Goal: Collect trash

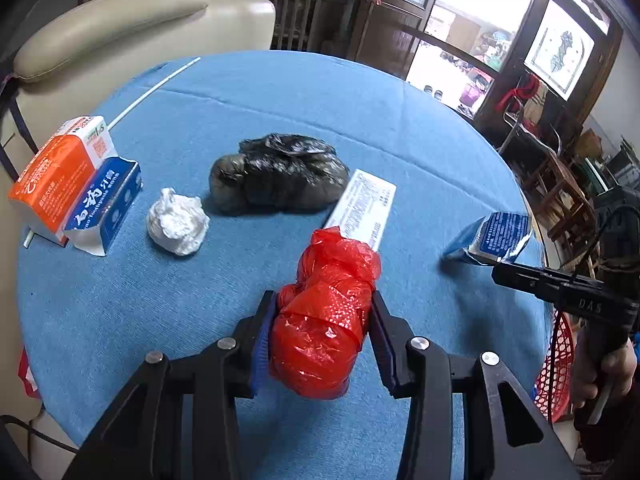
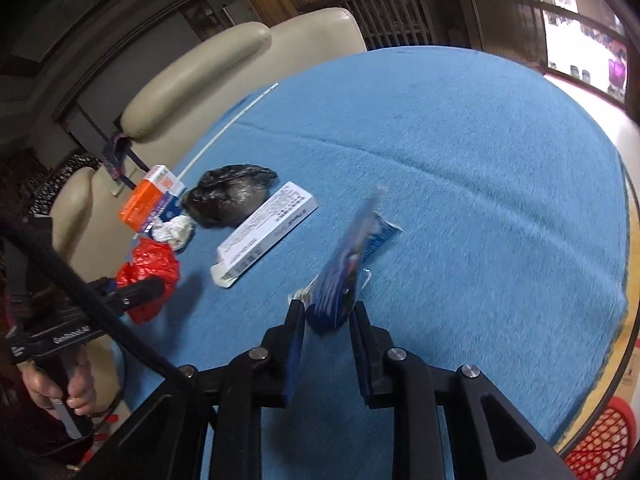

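Observation:
My left gripper point(image 1: 323, 312) is shut on a crumpled red plastic bag point(image 1: 326, 320), held just above the blue tablecloth point(image 1: 280, 92). The same red plastic bag point(image 2: 150, 268) shows at the left of the right wrist view, with the left gripper point(image 2: 136, 290) around it. My right gripper point(image 2: 326, 306) is shut on a blue snack wrapper point(image 2: 352, 256), lifted off the cloth; the blue snack wrapper point(image 1: 502, 236) also appears at the right of the left wrist view. On the table lie a black plastic bag point(image 1: 280, 172), a white paper ball point(image 1: 178, 222), a long white box point(image 1: 366, 204) and two cartons point(image 1: 76, 184).
A red mesh basket point(image 2: 600, 440) sits below the table's right edge; the red mesh basket point(image 1: 554, 368) also shows behind the right hand. A cream armchair point(image 1: 120, 24) stands behind the table. A thin white stick point(image 1: 156, 88) lies at the far left edge.

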The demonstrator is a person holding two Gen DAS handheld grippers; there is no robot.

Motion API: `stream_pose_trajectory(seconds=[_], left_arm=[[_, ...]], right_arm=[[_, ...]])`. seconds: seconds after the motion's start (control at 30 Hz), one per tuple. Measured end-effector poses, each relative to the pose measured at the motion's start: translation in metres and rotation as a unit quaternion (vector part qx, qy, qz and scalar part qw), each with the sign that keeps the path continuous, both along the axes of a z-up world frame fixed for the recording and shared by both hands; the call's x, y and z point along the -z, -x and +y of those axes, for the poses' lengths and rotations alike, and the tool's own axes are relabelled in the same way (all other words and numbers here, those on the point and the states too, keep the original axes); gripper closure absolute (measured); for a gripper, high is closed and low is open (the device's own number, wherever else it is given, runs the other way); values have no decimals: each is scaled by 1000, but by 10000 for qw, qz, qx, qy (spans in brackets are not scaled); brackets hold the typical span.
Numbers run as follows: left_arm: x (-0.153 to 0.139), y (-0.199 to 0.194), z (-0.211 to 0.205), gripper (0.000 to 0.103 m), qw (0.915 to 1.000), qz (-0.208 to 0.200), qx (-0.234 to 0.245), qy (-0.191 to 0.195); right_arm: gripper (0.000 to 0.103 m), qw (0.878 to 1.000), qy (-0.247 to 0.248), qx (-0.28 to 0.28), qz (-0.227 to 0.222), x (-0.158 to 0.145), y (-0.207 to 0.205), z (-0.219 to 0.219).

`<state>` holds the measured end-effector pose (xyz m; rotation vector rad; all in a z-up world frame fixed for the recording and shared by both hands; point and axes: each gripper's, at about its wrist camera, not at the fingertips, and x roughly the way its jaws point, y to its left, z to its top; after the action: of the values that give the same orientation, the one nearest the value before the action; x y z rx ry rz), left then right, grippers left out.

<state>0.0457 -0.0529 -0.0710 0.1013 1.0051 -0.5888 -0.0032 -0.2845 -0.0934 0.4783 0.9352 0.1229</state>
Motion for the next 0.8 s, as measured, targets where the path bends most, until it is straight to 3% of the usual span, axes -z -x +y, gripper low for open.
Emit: stream_pose_trajectory(seconds=[0.27, 0.33, 0.37, 0.4, 0.47, 0.8], left_arm=[[3, 7, 1, 57, 10000, -3, 46, -62], [4, 7, 1, 57, 10000, 0, 45, -56], [5, 7, 0, 57, 10000, 12, 52, -45], [5, 6, -1, 57, 10000, 22, 60, -32], [6, 6, -4, 57, 10000, 28, 91, -16], [0, 8, 0, 57, 9999, -5, 103, 80]], right_arm=[[70, 9909, -957, 820, 480, 18, 27, -44], [48, 9843, -1364, 1037, 417, 20, 39, -60], [25, 9799, -1555, 1199, 355, 21, 45, -67], [22, 9741, -1754, 1410, 232, 22, 51, -74], [22, 9663, -1964, 1655, 162, 25, 55, -83], [25, 9645, -1858, 1839, 386, 30, 6, -69]])
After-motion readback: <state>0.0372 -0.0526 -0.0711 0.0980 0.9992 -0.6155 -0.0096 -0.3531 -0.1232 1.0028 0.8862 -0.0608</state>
